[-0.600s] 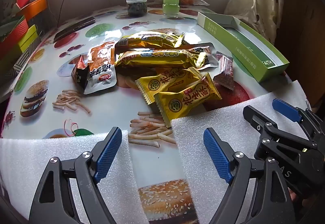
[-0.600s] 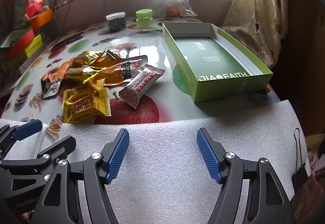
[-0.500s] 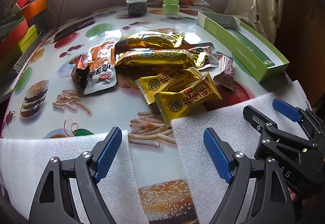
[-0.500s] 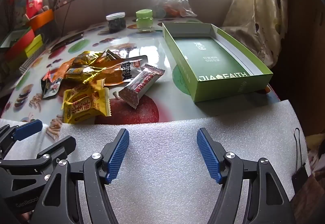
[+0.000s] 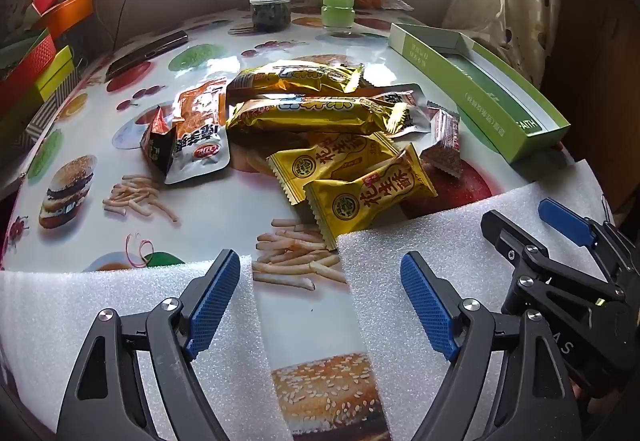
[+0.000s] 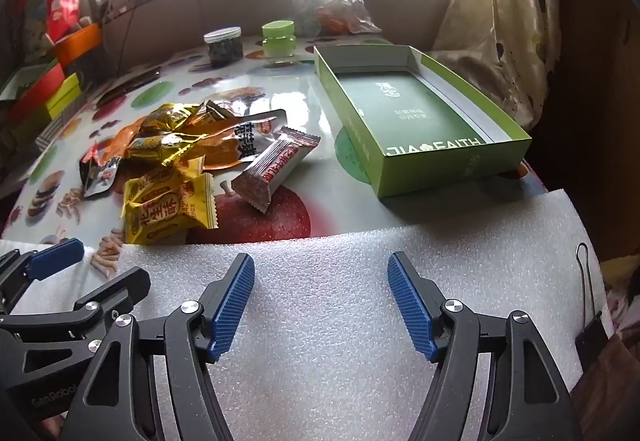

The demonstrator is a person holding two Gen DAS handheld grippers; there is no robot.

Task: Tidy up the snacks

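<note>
Nothing has shifted since the earlier frames. Left wrist view: left gripper, fingers spread and empty, hovers short of the snack packets heaped mid-tabletop. Right wrist view: right gripper, likewise spread and empty, faces the empty green box; best lift the nearest yellow peanut-candy packet by its flat middle.

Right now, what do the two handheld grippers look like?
Both match: the left gripper and right gripper have black skeletal linkage arms with silver pivot bolts and blue ribbed pads. White lettering marks each body, partly readable as GenRobot on the left one.
</note>
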